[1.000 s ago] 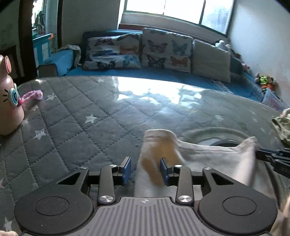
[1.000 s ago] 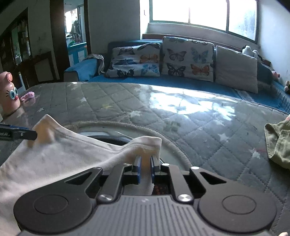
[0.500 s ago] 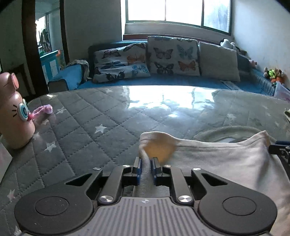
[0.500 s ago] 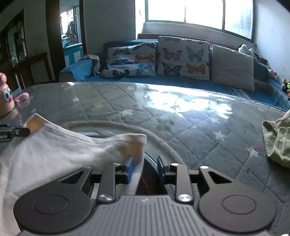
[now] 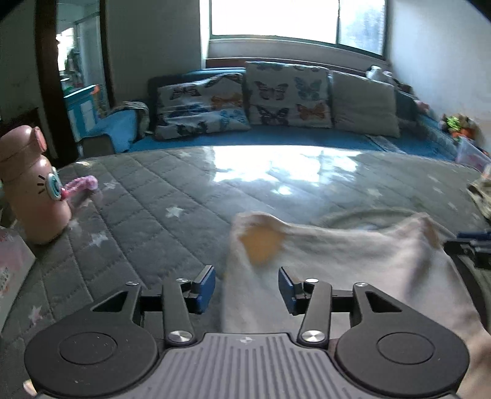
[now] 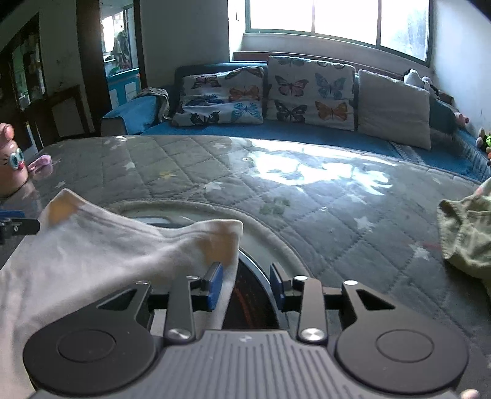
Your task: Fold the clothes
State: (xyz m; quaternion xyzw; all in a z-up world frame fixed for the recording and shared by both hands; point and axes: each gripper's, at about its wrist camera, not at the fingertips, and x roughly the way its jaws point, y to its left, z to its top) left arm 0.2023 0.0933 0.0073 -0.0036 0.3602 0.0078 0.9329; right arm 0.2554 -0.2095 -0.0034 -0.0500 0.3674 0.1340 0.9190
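The left tool (image 5: 247, 287) stands with its blue-padded fingers spread wide, a corner of the white garment (image 5: 337, 270) rising between them but touching neither pad. The right tool (image 6: 245, 288) is likewise spread; the garment's other corner drapes against its left finger (image 6: 214, 285), while the right finger stands apart from the cloth. Neither tool clamps anything.

The white garment (image 6: 92, 254) lies across the near middle of the quilted grey tabletop (image 5: 159, 208), stretched between the two tools, with yellowish patches at both raised corners. It partly covers a round, rimmed object (image 6: 196, 208) set in the tabletop, whose dark inside shows just ahead of the right tool.

At the left edge of the tabletop stands a pink cat-faced bottle (image 5: 30, 190) with a pink strap (image 5: 81, 184) beside it, and a pale box (image 5: 12, 267) lies nearer. Near the right edge lies a crumpled olive-green garment (image 6: 466, 233), well apart from the white one. Beyond the far edge runs a blue sofa (image 6: 307, 132) with butterfly cushions (image 6: 310, 92) and a plain grey cushion (image 6: 392, 107) under a bright window (image 6: 337, 18).
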